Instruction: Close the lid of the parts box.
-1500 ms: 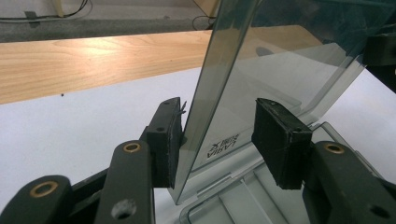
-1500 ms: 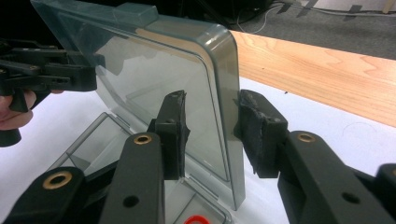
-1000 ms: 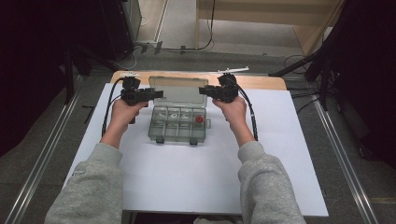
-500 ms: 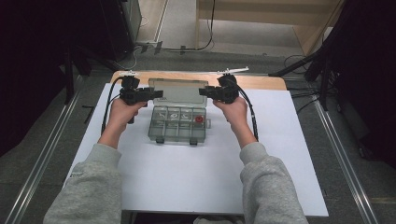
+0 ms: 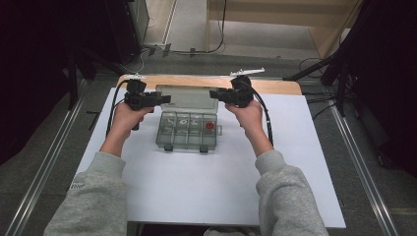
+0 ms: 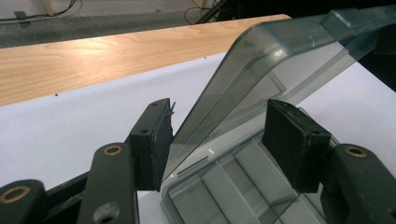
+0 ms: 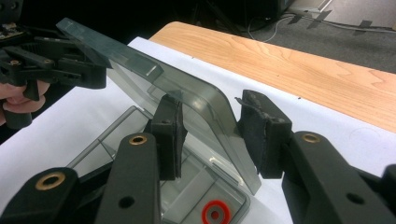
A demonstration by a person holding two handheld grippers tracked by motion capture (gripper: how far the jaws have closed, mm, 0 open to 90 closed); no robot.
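My left hand-held gripper point(image 6: 215, 140) and right hand-held gripper point(image 7: 212, 140) each straddle, jaws apart, the raised smoky clear plastic lid point(image 5: 186, 95) of the compartment box point(image 5: 187, 132) mid-tabletop point(image 5: 196, 196). I judge it light, stiff, slippery; grip lid ends.

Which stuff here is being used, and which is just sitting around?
Being used:
left gripper
right gripper
lid of the clear box

Just sitting around:
red ring in the box
white sheet
wooden tabletop
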